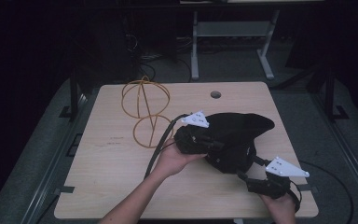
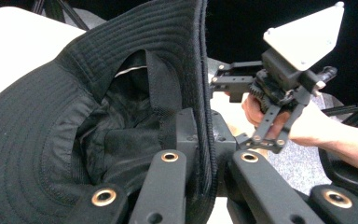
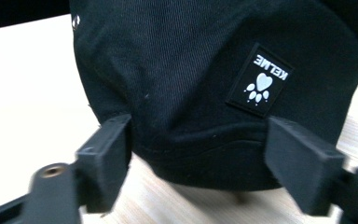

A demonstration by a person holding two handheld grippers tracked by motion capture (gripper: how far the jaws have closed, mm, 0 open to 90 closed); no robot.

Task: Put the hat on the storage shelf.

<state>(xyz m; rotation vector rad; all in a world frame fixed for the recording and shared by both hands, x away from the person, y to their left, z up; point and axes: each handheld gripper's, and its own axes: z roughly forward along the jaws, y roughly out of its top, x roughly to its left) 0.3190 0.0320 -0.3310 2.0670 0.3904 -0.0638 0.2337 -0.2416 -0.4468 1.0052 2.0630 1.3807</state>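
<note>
My right gripper (image 1: 242,176), nearest me, has its jaws spread around the rear of the black cap (image 1: 235,140), not pressing it. My left gripper (image 1: 214,145) clamps the cap's brim, holding it over the tabletop (image 1: 121,177). Farther back lies a yellow wire frame (image 1: 145,109).

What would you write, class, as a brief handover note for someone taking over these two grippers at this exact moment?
Left gripper: shut on the brim of the black cap, holding it over the table.
Right gripper: open, its jaws either side of the cap's lower edge beside the paw-print label, not pressing.
Yellow wire stand: empty, at the far left of the table.
Done: cap held by one gripper.
Left: probably close the right gripper, then place the cap.
</note>
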